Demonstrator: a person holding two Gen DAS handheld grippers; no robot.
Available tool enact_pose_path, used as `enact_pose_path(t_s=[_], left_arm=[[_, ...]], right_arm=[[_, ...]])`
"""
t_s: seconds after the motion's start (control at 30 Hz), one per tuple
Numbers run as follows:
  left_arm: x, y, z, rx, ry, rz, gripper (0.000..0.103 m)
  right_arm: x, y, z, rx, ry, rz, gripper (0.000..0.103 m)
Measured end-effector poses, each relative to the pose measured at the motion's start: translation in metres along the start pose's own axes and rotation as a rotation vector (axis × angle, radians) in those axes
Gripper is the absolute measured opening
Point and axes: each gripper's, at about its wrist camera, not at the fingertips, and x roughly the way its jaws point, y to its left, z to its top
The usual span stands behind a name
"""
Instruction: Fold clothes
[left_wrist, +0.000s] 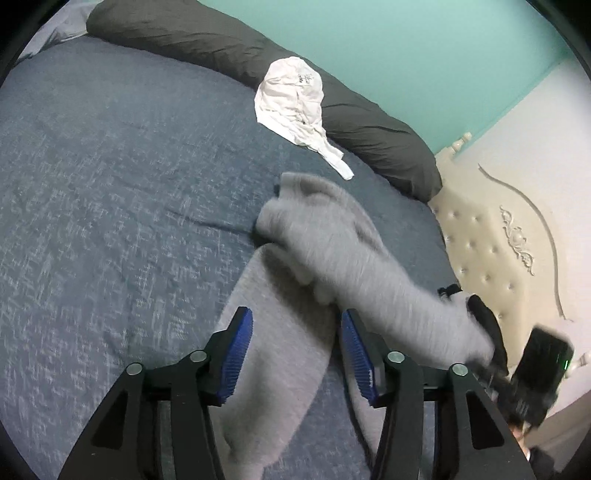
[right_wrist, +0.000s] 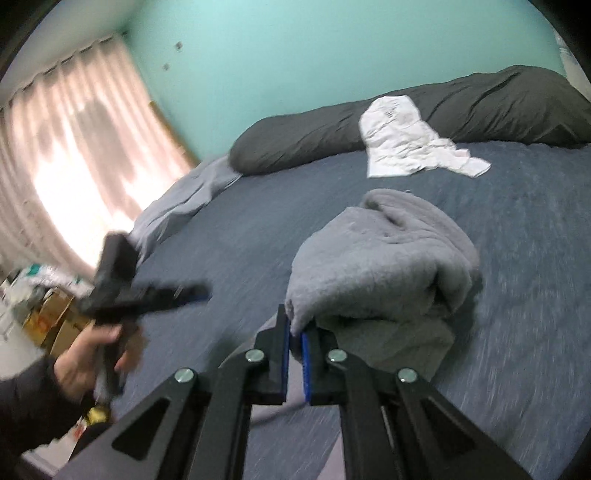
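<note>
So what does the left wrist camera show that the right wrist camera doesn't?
Only the left wrist view shows the cream headboard and the left gripper's jaws standing apart over grey cloth. Only the right wrist view shows the curtain, cardboard boxes and the right gripper pinching the grey garment's edge. Both show the blue bed, dark pillow and white garment.

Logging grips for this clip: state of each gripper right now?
Left gripper: open, grey garment between its fingers, not pinched.
Right gripper: shut on the grey garment's edge.
</note>
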Motion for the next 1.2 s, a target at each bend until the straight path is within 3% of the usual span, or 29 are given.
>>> enact_pose_path(t_s=[0.27, 0.6, 0.77, 0.9, 1.03, 1.2], left_arm=[[0.020, 0.001, -0.022, -0.028, 0.055, 0.015, 0.056], [0.063, 0.031, -0.029, -0.119, 0.103, 0.065, 0.056], [0.077, 0.035, -0.029, -0.161, 0.105, 0.039, 0.056], [0.083, 0.032, -0.028, -0.170, 0.108, 0.021, 0.057], [0.088, 0.032, -0.026, -0.169, 0.111, 0.029, 0.059], [0.096, 0.038, -0.029, -0.195, 0.124, -0.001, 0.060]], right_arm=[[0.010, 0.016, -0.067, 0.023, 0.173, -0.031, 0.005], [0.023, -0.007, -0.074, 0.012, 0.315, -0.109, 0.010], [-0.010, -0.015, -0.077, 0.057, 0.262, -0.092, 0.011], [-0.024, -0.025, -0.055, 0.057, 0.190, -0.131, 0.012], [-0.020, -0.041, -0.026, 0.068, 0.143, -0.170, 0.030], [0.013, -0.064, 0.006, 0.051, 0.154, -0.195, 0.031]])
